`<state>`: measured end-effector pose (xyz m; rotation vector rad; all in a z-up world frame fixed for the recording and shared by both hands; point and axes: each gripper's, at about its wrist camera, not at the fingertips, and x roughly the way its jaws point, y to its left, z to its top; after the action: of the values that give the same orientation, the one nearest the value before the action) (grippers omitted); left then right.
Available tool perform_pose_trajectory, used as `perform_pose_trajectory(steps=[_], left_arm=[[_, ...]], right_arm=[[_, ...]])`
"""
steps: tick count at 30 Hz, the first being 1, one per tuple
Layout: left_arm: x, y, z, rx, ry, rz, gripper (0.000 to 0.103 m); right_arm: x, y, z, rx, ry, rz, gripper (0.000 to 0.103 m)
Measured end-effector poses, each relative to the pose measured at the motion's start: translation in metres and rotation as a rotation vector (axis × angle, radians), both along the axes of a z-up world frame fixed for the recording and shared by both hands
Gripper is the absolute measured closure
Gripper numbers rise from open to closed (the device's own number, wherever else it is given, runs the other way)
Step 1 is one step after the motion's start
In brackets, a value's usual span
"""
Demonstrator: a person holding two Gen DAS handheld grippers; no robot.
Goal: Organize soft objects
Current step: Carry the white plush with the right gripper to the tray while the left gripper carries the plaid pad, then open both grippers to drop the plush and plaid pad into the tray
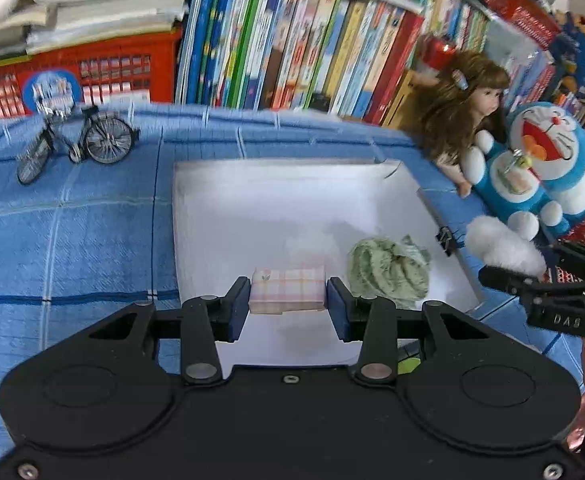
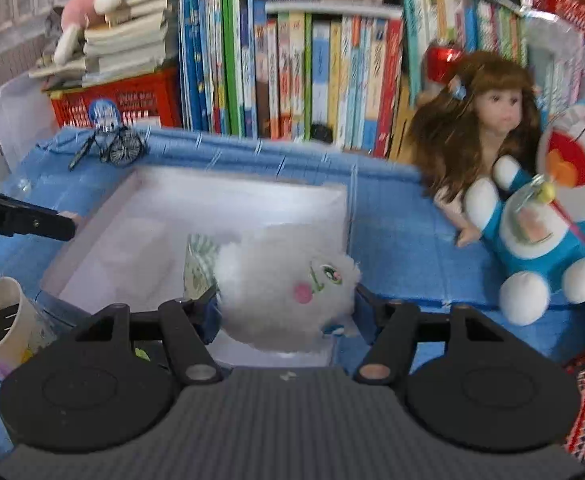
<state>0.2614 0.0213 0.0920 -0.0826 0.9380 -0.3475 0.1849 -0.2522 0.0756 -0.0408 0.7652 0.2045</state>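
My left gripper (image 1: 287, 300) is shut on a folded pink plaid cloth (image 1: 288, 288) and holds it over the near part of a white tray (image 1: 252, 200). A crumpled green cloth (image 1: 388, 270) lies in the tray's near right corner. My right gripper (image 2: 286, 308) is shut on a fluffy white plush toy (image 2: 284, 288) with a stitched face, above the tray's right edge (image 2: 346, 220). The plush (image 1: 500, 246) and right gripper also show in the left wrist view at the right. The green cloth (image 2: 198, 264) peeks out behind the plush.
A blue checked cloth (image 1: 72, 240) covers the table. A model bicycle (image 1: 76, 142) stands at the back left. A doll (image 2: 484, 128) and a Doraemon plush (image 2: 548, 216) sit at the right. Books (image 2: 292, 72) and a red crate (image 2: 120, 100) line the back. A paper cup (image 2: 0, 316) stands near left.
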Motion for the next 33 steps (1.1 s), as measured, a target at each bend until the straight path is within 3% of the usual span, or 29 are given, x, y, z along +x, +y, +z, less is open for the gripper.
perform_pose_trajectory(steps=[10,26,28,33], left_arm=[[0.033,0.002,-0.029,-0.003,0.09,0.016,0.064],[0.045,0.009,-0.04,-0.046,0.11,0.034,0.058],[0.045,0.009,-0.039,-0.045,0.111,0.041,0.057],[0.043,0.009,-0.038,-0.032,0.11,0.046,0.052]], right_arm=[[0.023,0.024,-0.027,-0.02,0.079,0.076,0.035],[0.049,0.021,-0.046,0.032,0.135,0.062,0.033],[0.049,0.021,-0.047,0.034,0.134,0.062,0.025],[0.046,0.019,-0.042,0.066,0.113,0.065,0.023]])
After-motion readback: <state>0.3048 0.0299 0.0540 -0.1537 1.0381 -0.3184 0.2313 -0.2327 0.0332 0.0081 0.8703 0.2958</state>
